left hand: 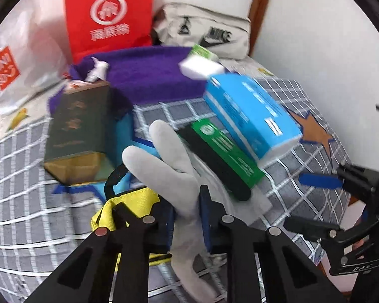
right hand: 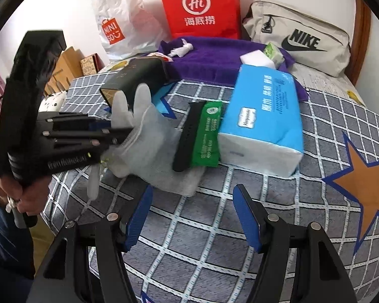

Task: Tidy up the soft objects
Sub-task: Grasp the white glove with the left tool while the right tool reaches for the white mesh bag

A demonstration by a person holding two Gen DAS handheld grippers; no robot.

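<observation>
**A:** Right, status on our left gripper [left hand: 187, 217]?

**B:** We have it clamped on the grey glove [left hand: 174, 176], pads pinching the palm just below the fingers. The glove's fingers stick up past the pads and its cuff hangs down behind them. No earlier frame to compare with, so we only call the grip as it stands.

**A:** Why grab there?

**B:** Our guess: the palm is the thickest bit of fabric free of clutter. The cuff end lies on the bed under the black strap [right hand: 189, 136] and the green pack [right hand: 207, 136], so a pinch lower down would drag those along.

**A:** Right gripper [right hand: 193, 217]?

**B:** Jaws apart, nothing between them, hovering over bare checked bedspread [right hand: 214, 252] just in front of the glove. We read that as waiting for the next soft item, or ready to pin the strap while the glove comes free.

**A:** What else is soft here?

**B:** The blue tissue pack [right hand: 262, 123] touches the green pack, and the purple towel [right hand: 214, 60] lies behind it with a white sponge [right hand: 257, 60] on top. A yellow bag [left hand: 128, 207] sits right under our left gripper, possibly the drop spot, but we can't confirm.

**A:** Risk?

**B:** The strap and green pack overlap the glove. We'd lift slowly, or they'll slide.
</observation>
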